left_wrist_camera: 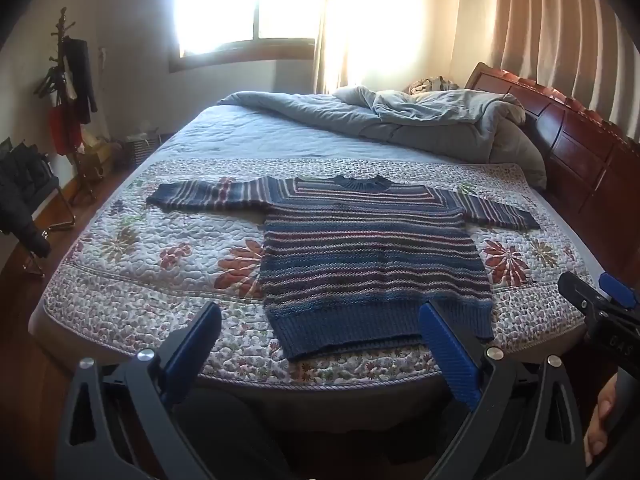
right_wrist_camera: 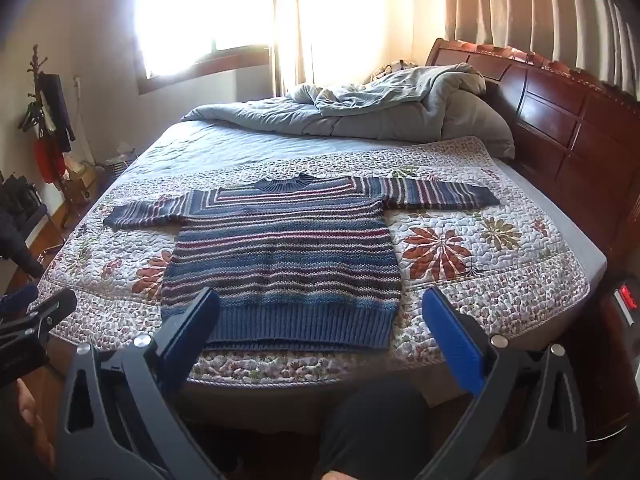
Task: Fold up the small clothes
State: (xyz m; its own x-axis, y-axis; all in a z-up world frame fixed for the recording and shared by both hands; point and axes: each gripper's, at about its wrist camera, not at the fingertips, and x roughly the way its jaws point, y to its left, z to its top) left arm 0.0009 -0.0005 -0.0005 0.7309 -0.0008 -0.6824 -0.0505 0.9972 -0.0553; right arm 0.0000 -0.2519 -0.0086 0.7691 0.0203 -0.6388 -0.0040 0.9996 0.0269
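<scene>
Currently I hold both grippers short of the bed's near edge. Left gripper (left_wrist_camera: 320, 344) and right gripper (right_wrist_camera: 320, 332): jaws wide apart, nothing btwn them. Striped knit sweater (left_wrist_camera: 372, 256) lies flat on floral quilt (left_wrist_camera: 160, 256), sleeves spread, hem near quilt's front edge. Bare quilt flanks both sides.

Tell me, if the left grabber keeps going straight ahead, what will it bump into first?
Most likely the striped sweater. The left gripper is open and aimed over the bed's near edge at the sweater's ribbed hem, lying flat on the floral quilt. Depth is hard to judge, so it might brush the quilt first.
</scene>
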